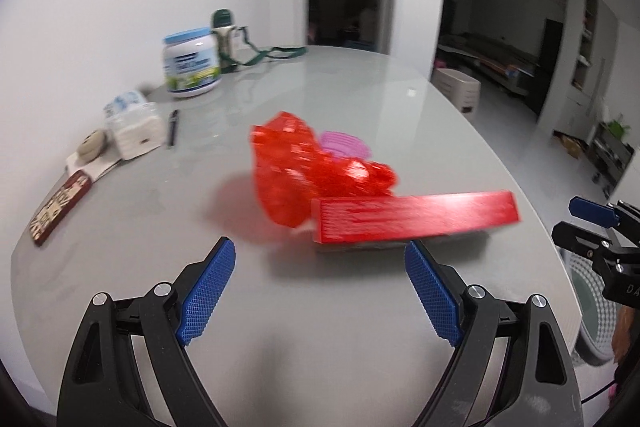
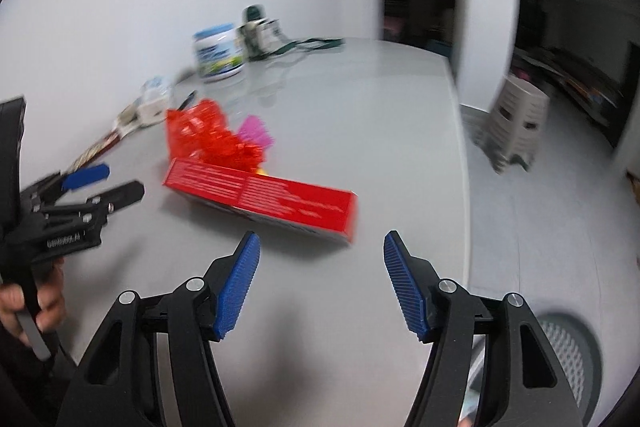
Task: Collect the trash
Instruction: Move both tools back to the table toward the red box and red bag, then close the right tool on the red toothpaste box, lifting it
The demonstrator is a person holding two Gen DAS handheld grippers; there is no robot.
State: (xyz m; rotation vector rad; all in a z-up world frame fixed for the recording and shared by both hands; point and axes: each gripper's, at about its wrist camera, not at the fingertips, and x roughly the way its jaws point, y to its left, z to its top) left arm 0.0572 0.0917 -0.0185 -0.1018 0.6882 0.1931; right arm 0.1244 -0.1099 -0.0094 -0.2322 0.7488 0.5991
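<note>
Both tools, left (image 1: 319,290) and right (image 2: 320,287), gaping, empty. Red carton (image 1: 416,218): light, stiff; pinch across narrow sides. Crumpled red wrapper (image 1: 296,167): flimsy, crushable.

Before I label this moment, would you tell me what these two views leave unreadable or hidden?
- Print on the red box: motion blur, both views.
- The pink item: mostly hidden behind the crumpled red wrapper; what it is cannot be told.
- Yellow scrap behind the box, right wrist view: nearly all covered.
- Perforated bin beside the table: cut off by the claw arm and the edge; contents unseen.
- Jar label: blurred and too small.
</note>
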